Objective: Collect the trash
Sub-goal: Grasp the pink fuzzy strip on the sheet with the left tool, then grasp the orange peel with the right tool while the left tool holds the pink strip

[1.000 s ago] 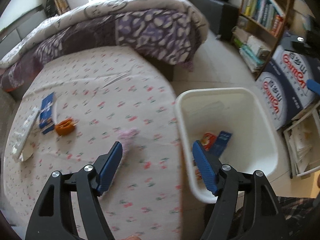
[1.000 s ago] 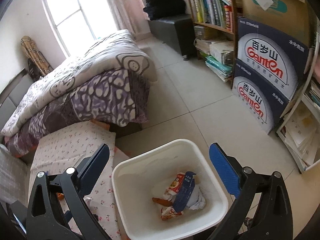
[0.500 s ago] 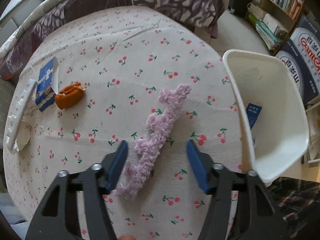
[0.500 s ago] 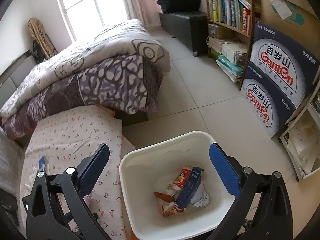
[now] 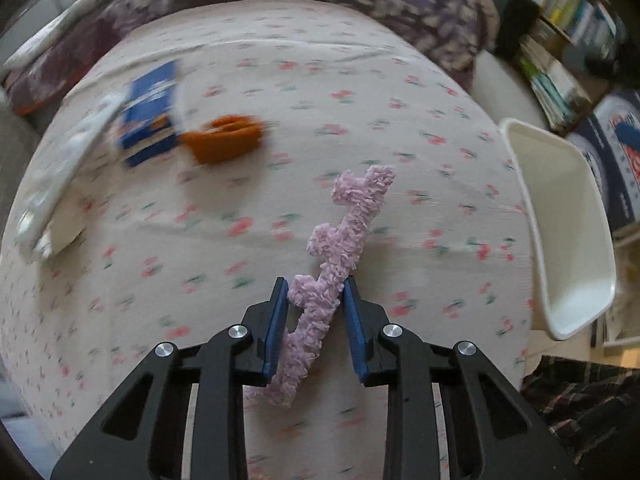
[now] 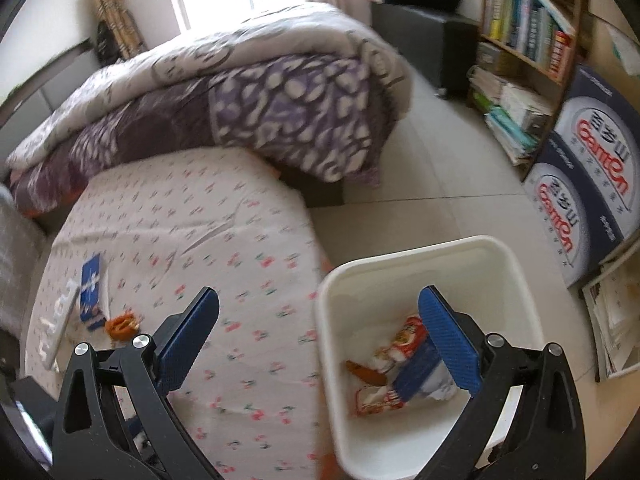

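Observation:
A pink fuzzy strip (image 5: 344, 232) lies lengthwise on the flowered bed sheet (image 5: 160, 260). My left gripper (image 5: 314, 284) points down at it, its jaws closing with the blue pads pressed on both sides of the strip's near half. Beside the bed stands the white bin (image 6: 516, 280), also at the right edge of the left wrist view (image 5: 560, 240), holding several wrappers (image 6: 400, 360). My right gripper (image 6: 319, 296) hangs open over the bin's near rim and the bed edge, with nothing between its fingers.
An orange item (image 5: 228, 142), a blue packet (image 5: 150, 112) and a white bar-shaped object (image 5: 60, 176) lie at the bed's left side. A folded purple quilt (image 6: 260, 92) covers the far end. A bookshelf (image 6: 520, 40) and blue cartons (image 6: 588, 184) line the right wall.
The left gripper dropped towards the bed and narrowed from wide open onto the pink strip. The right gripper swung left, so more of the bed shows, and stayed open.

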Demonstrator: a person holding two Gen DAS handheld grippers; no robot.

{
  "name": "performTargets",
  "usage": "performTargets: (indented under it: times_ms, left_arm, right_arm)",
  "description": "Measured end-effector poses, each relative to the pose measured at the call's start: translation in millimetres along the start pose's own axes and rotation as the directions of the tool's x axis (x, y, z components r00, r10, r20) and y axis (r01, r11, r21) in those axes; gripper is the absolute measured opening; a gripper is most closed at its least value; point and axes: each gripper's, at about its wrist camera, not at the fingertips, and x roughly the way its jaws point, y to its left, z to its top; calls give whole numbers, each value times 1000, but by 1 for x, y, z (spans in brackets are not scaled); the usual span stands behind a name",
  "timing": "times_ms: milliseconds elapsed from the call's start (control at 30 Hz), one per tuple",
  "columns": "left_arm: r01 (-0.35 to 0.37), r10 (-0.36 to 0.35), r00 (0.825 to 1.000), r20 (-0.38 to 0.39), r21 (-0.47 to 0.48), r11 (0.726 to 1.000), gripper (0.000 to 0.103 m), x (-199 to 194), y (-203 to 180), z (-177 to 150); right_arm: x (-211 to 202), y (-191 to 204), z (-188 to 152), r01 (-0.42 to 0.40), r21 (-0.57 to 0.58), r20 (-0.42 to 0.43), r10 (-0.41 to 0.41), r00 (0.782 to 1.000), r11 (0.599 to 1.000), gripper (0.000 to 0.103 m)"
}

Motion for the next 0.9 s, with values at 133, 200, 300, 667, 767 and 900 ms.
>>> performTargets:
  times_ms: [133,200,300,667,767,900]
  left_arm:
    - [-17,21,999,47,-89,996,28,-24,42,-10]
    - [-23,34,996,77,-135,991,28,-38,63,-15]
    - [-29,52,992,113,-195,980,28,-56,89,-20]
    - [-17,88,979,182,-359,933,28,-93,153,-33]
    - [-25,99,979,177,-381,924,28,-92,162,-35]
    - [-22,102,978,181,-400,916,28,-95,171,-40]
  right_arm:
    - [13,39,-11,-21,-75,-27,19,999,997,96]
    - [21,64,-18,-34,-129,-41,29,999,991,96]
    - [29,92,-28,-57,-195,-54,47,997,979,96]
    - [54,180,-62,-116,-383,-62,99,993,916,96]
    - [58,194,-69,-113,-421,-54,100,994,900,95]
    - [64,209,-74,-136,-458,-79,112,991,879,81]
